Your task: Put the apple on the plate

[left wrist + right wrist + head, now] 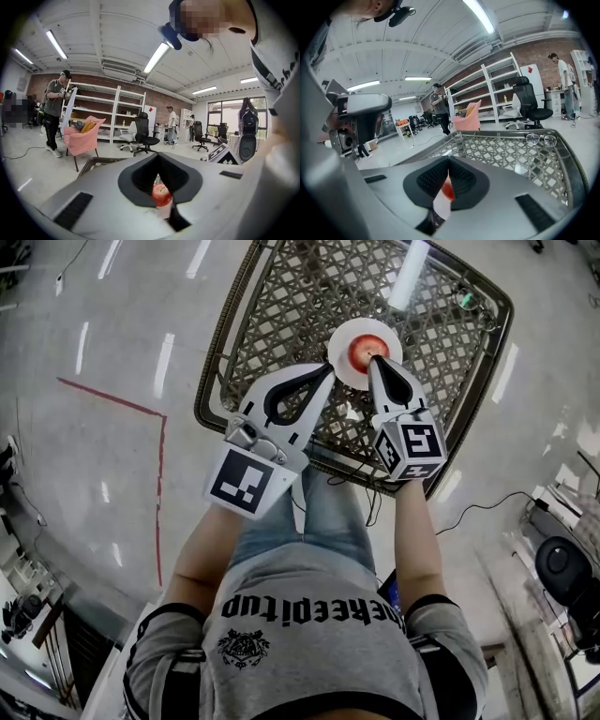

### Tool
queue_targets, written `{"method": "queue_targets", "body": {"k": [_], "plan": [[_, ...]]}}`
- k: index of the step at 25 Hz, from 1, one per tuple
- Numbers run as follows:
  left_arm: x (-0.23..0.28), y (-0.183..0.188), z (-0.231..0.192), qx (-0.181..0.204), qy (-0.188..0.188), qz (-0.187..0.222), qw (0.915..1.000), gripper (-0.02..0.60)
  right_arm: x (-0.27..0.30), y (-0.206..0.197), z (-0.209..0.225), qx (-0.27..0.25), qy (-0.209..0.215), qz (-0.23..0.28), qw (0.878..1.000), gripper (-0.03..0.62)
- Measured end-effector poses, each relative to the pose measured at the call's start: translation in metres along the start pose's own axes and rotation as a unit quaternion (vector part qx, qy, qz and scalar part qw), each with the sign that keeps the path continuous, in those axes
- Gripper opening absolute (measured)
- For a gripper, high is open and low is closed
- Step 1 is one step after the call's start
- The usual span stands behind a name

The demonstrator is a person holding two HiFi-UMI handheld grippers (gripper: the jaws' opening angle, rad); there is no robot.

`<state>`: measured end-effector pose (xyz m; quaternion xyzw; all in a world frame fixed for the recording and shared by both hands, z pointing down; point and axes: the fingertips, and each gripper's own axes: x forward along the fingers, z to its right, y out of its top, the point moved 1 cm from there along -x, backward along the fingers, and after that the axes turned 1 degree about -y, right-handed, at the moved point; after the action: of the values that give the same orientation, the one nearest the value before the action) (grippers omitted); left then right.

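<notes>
The plate (pixel 341 341) is my reference. It sits on the lattice top of the table (pixel 286 306), away from every edge, with open lattice on all sides of it. The table's dark rim runs closest on my side of the plate. The widest stretch of bare lattice lies beyond the plate and to its left. Outside the rim, pale floor (pixel 112 324) spreads wide to the left of the plate. A red line (pixel 109 397) is marked on it, well away from the table. Cables (pixel 478 507) trail on the floor to the right of the plate, nearer to me.

The apple (pixel 362 352) is on the plate, roughly at its centre, and nothing else is in the plate.

My left gripper (pixel 328 368) reaches in from the near left. Its tip is just at the plate's left rim, apart from the apple. Its fingers are clenched tip to tip and grasp nothing. In the left gripper view the apple only shows beyond them, through the hollow between the pads.

My right gripper (pixel 377 360) comes in from the near right. Its tip is over the plate, right against the apple's right side, but I cannot tell whether it touches. Its fingers are pressed together too. The right gripper view shows a sliver of red apple and white plate past the narrow slit, not held.
</notes>
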<state>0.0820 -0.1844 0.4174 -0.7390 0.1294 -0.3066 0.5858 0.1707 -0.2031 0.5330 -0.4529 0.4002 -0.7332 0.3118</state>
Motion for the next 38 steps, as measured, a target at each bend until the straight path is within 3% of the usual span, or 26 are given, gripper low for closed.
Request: {"method": "queue_targets", "body": {"k": [22,38], "plan": [[-0.051,0.048,0.020,0.034,-0.099,0.024,0.9942,0.018,-0.082,0.073,-0.084,0.006,-0.035,0.071,0.997,0.011],[-0.089,0.076,0.049,0.076,-0.193,0.061,0.9764,0.018,-0.148,0.106,-0.142,-0.018,-0.114,0.138,0.984,0.009]]}}
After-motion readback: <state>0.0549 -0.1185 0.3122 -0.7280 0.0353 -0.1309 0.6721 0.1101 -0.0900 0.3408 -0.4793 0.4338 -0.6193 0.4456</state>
